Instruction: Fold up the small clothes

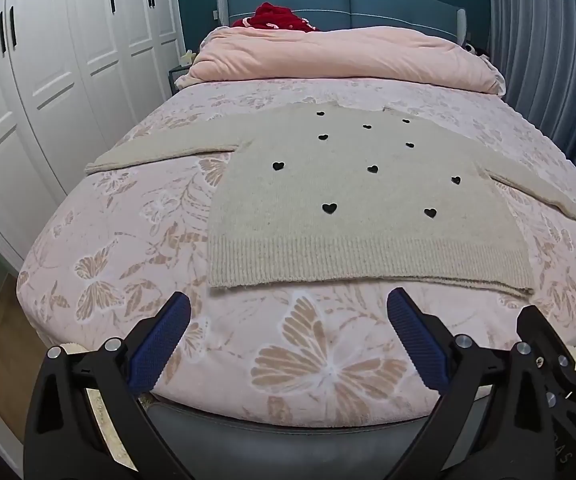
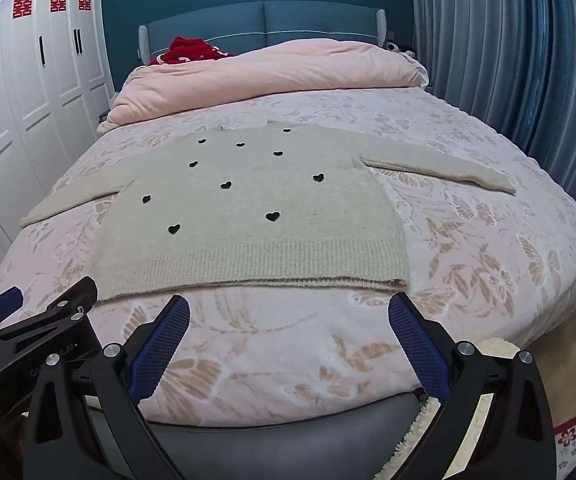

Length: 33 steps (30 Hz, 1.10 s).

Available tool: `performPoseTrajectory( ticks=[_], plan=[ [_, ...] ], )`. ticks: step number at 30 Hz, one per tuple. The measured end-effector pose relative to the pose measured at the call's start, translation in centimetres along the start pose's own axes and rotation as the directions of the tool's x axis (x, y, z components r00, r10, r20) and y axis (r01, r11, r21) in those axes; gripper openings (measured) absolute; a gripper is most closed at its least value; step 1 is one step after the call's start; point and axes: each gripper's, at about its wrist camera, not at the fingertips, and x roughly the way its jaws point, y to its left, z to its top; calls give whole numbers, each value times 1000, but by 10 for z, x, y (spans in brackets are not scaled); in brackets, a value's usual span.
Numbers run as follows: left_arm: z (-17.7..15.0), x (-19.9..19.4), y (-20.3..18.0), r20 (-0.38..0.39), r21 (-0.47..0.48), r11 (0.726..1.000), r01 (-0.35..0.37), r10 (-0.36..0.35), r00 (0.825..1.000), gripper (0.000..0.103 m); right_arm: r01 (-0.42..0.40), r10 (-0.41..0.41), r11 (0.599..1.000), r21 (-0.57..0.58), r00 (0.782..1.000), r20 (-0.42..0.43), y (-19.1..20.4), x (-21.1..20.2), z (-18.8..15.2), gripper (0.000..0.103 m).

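While the beige sweater (image 1: 364, 200) lies spread flat and face up on the bed (image 1: 128, 240), its ribbed hem nearest the foot and both sleeves stretched out to the sides, folding has not yet begun. Black hearts (image 1: 330, 208) dot its front. Short of the hem, the left claw (image 1: 288, 336) and the right claw (image 2: 288, 336) hover side by side over the butterfly-print cover, both released wide with nothing between the pads. A first fold likely calls for each claw to reach a sleeve or shoulder, pinch the knit cleanly, and carry it inward. Beyond lie a pink duvet (image 1: 348, 56) and white wardrobe (image 1: 48, 80).
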Motion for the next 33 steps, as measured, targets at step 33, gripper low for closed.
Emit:
performPoseTrajectory(
  ticks=[33],
  plan=[
    [-6,-2,2,7,23,1000,-13,13,1000,96,6,-5,1000,22,1000,-8,-3,-2,2,98]
  ],
)
